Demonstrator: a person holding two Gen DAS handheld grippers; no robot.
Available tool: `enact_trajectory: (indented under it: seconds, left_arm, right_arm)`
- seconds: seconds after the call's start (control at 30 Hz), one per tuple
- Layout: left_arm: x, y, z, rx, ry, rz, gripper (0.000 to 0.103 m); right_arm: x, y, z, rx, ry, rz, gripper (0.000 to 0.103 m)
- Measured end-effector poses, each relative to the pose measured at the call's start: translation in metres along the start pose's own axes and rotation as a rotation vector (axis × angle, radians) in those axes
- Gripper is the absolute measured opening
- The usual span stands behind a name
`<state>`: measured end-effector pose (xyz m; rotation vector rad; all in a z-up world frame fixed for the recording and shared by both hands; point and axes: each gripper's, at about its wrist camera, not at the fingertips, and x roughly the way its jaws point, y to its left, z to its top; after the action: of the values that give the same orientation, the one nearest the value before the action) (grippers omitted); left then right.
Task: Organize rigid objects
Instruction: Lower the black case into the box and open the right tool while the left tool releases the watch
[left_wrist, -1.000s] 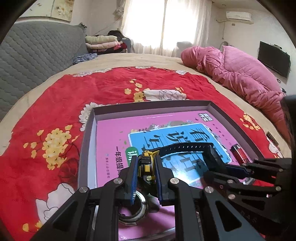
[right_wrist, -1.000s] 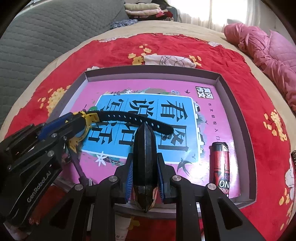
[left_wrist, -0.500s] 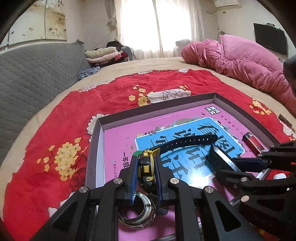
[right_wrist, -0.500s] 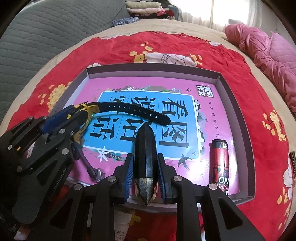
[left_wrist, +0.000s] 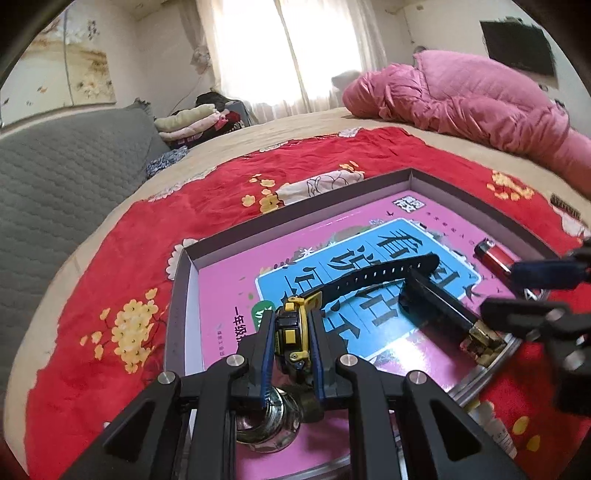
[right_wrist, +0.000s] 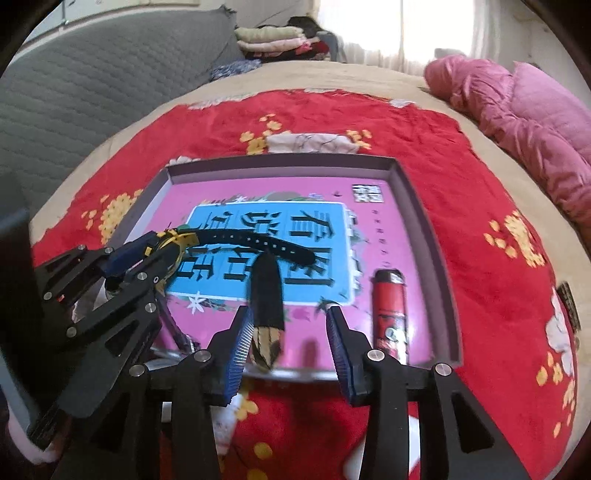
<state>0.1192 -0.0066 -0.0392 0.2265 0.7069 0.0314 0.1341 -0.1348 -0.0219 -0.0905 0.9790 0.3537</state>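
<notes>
The left tongs (left_wrist: 292, 343) clench a yellow-and-black watch (left_wrist: 293, 326) over the near left part of the tray (right_wrist: 419, 206); the watch body is mostly hidden between the pads, and only its black strap (right_wrist: 258, 243) shows clearly, reaching right across the pink book (right_wrist: 314, 184) that lines the tray. Below those tongs sits a shiny metal ring (left_wrist: 266, 428), half covered by them. The right tongs (right_wrist: 288, 347) stand released, jaws wide apart, around a dark knife-like piece (right_wrist: 266, 295) lying on the book; its gold-tipped near end overhangs the tray's near rim, and motion blur makes it hard to identify. A red lighter (right_wrist: 388, 310) lies by the tray's right wall. The tray rests on a red floral cloth (right_wrist: 443, 147) on the bed.
</notes>
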Motion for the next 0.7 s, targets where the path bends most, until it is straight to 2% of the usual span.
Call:
enact_trajectory:
  seconds: [0.13,0.43,0.6,0.7]
  left_arm:
    - [0.0,0.001,0.001,-0.003,0.012,-0.016,0.018]
    - [-0.001,0.009,-0.001,-0.052,0.044,-0.063,0.018]
    - [0.001,0.017,0.0,-0.116,0.07,-0.134,0.023]
    - [0.002,0.018,-0.001,-0.127,0.075,-0.15,0.024]
  right_arm:
    - [-0.013,-0.012,-0.007,0.017,-0.028,-0.026,0.045]
    - [-0.02,-0.021,-0.011,0.037,-0.027,-0.034,0.047]
    - [-0.025,-0.021,-0.01,0.034,-0.036,-0.045,0.048]
    - [-0.028,-0.022,-0.01,0.036,-0.038,-0.049,0.048]
